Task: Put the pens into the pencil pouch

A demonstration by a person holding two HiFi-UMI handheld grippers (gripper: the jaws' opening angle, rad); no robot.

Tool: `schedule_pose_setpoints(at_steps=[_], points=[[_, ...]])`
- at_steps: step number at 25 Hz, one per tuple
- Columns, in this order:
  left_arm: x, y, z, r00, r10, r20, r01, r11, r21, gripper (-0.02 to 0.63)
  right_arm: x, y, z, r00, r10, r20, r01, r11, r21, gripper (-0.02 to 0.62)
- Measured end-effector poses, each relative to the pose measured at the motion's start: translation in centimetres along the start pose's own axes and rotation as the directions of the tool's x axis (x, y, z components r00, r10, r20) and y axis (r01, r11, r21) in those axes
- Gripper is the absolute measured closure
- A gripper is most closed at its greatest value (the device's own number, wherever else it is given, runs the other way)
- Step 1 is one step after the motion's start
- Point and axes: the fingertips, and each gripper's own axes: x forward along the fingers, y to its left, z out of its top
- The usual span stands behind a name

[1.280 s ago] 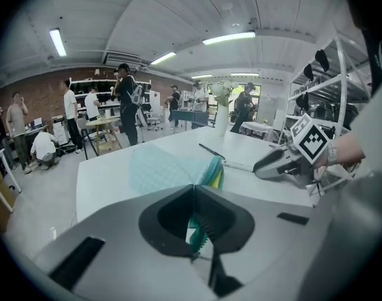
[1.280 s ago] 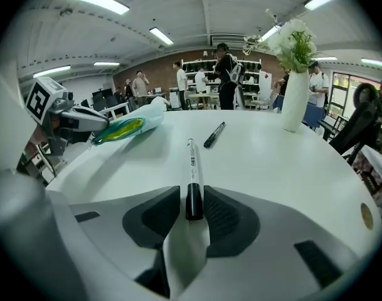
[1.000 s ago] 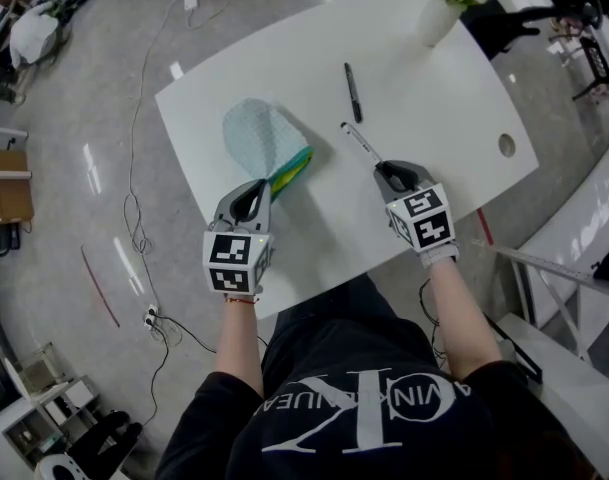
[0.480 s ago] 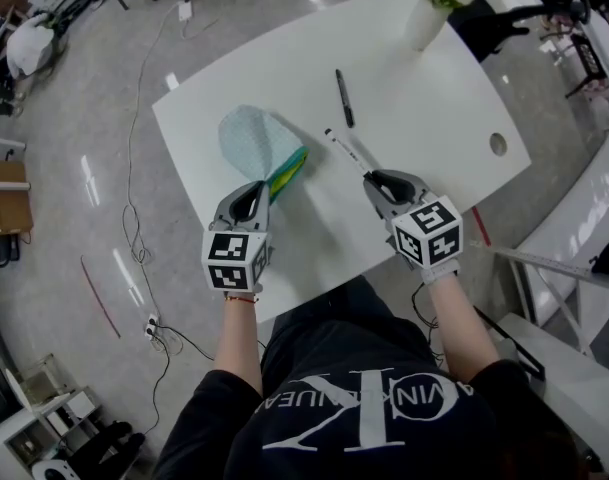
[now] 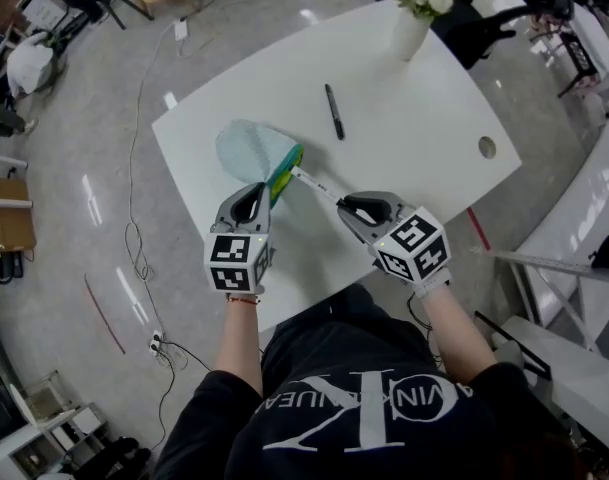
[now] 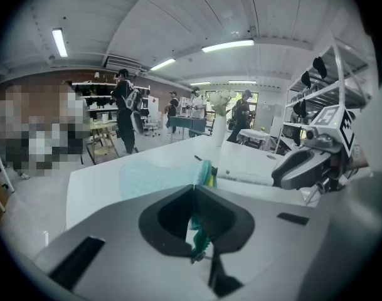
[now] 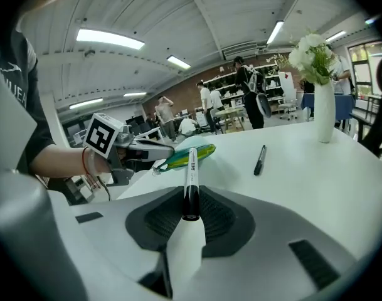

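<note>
Head view: left gripper sits at centre-left of the frame, on the near end of the pale teal mesh pencil pouch. The pouch lies on the glossy white table with its green-and-yellow zip edge facing right. Left gripper view: the left gripper has its jaws pressed together, pinching a strip of the pouch's teal edge between them. The rest of the pencil pouch stretches away over the tabletop.

Right gripper is just right of frame centre and clamped on a white marker pen. The pen runs up-left, and its far tip is right at the pouch's zip edge. Cannot tell if the tip is inside the opening. Right gripper view: the right gripper has its jaws held part-way apart, gripping the black end of the white marker pen. The white barrel points at the pencil pouch and at the left gripper beside it.

A second, slim black pen lies loose on the table above centre, well apart from the pouch and both grippers; it shows right of centre in the right gripper view. A white vase of pale flowers stands at the top edge of the table.
</note>
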Motion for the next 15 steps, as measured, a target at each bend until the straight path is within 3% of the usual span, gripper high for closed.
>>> schedule_pose_setpoints(at_steps=[15], points=[[0.5,-2.6,2.5,0.992,-0.109,0.059,0.103,0.990,0.101,0.598,1.8,0.0,-0.3,0.992,0.021,-0.122,-0.025,0.999,-0.026,0.512]])
